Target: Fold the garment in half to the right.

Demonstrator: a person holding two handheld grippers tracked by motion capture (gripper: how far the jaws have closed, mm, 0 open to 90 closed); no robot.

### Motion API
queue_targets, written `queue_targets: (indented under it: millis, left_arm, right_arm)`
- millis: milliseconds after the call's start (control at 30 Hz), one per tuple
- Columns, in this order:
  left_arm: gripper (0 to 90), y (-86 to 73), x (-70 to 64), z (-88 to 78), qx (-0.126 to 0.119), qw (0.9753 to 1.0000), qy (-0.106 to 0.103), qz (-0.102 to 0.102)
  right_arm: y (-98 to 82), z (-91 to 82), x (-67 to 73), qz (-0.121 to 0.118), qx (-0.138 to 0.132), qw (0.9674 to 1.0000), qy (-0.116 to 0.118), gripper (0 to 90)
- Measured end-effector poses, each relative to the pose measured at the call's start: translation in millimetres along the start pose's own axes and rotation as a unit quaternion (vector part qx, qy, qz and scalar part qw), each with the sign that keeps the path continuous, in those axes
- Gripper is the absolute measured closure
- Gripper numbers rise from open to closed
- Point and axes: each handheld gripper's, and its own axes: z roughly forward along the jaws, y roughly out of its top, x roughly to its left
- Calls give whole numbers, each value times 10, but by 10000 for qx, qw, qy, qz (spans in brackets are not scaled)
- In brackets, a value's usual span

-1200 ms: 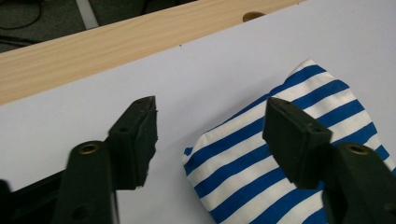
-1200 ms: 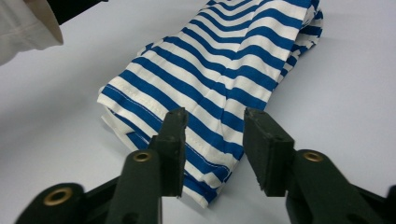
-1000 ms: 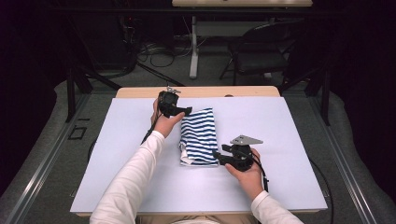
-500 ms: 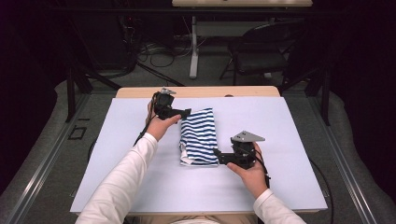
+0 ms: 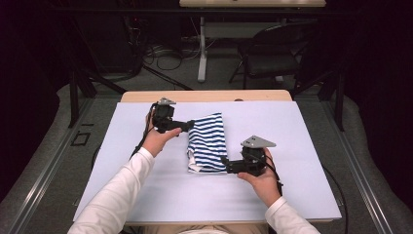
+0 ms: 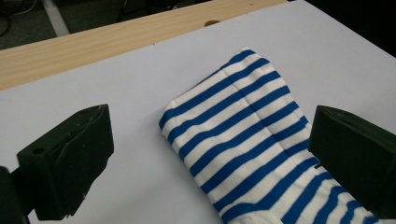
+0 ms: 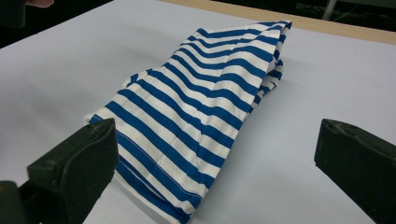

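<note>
**Both grippers released beside a folded striped cloth**

Centrally on the white table [image 5: 122,161] lies a folded cloth [image 5: 208,142] with blue and white stripes, its long axis running from the far edge toward the near edge. It rests flat on the table surface, slightly nearer the far edge than the near one; a strip of bare wooden board [image 5: 204,95] shows beyond the white sheet at the far edge.

Left gripper [image 5: 191,126]: held in the person's left hand [image 5: 157,140], it sits at the cloth's far left corner, pointing across toward the cloth. Its jaws have just been opening and stand spread wide. In the left gripper view the cloth [image 6: 247,135] lies on the table between and beyond the two black jaws, and neither pad presses on it.

Right gripper [image 5: 225,165]: held in the person's right hand [image 5: 263,178], it sits at the cloth's near right corner, with a grey three-cornered plate on top. Its jaws have likewise just been opening and stand fully apart. In the right gripper view the near hemmed edge of the cloth [image 7: 196,107] lies just beside the left-hand jaw, while the other jaw stands well clear over bare table; no pad grips the fabric.

Both sleeves are white and enter from the near edge.
</note>
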Motion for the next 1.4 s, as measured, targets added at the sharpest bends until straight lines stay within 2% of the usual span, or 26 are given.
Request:
queue_targets:
  millis: [233, 400, 533, 1033, 1167, 1400]
  left_arm:
    - [4, -120, -76, -155, -50, 9997, -223, 52]
    - [4, -244, -121, -262, -90, 9996, -245, 137]
    - [4, -359, -136, -358, -159, 9993, -329, 85]
    - [4, -829, -148, -596, -137, 9994, -310, -37]
    - [4, -903, -142, -633, -145, 9992, -366, -41]
    - [4, -996, -104, -732, -257, 9992, -273, -100]
  right_arm:
    - [25, -43, 3, -27, 2, 10000, -6, 0]
    - [33, -102, -14, -44, -17, 10000, -24, 0]
    - [22, -163, -38, -21, -33, 10000, -19, 0]
    - [-107, -335, -143, 50, 3, 9999, -122, 0]
    - [-147, -379, -168, 72, -12, 9999, -147, 0]
    - [-223, -471, -225, 137, -7, 9998, -140, 0]
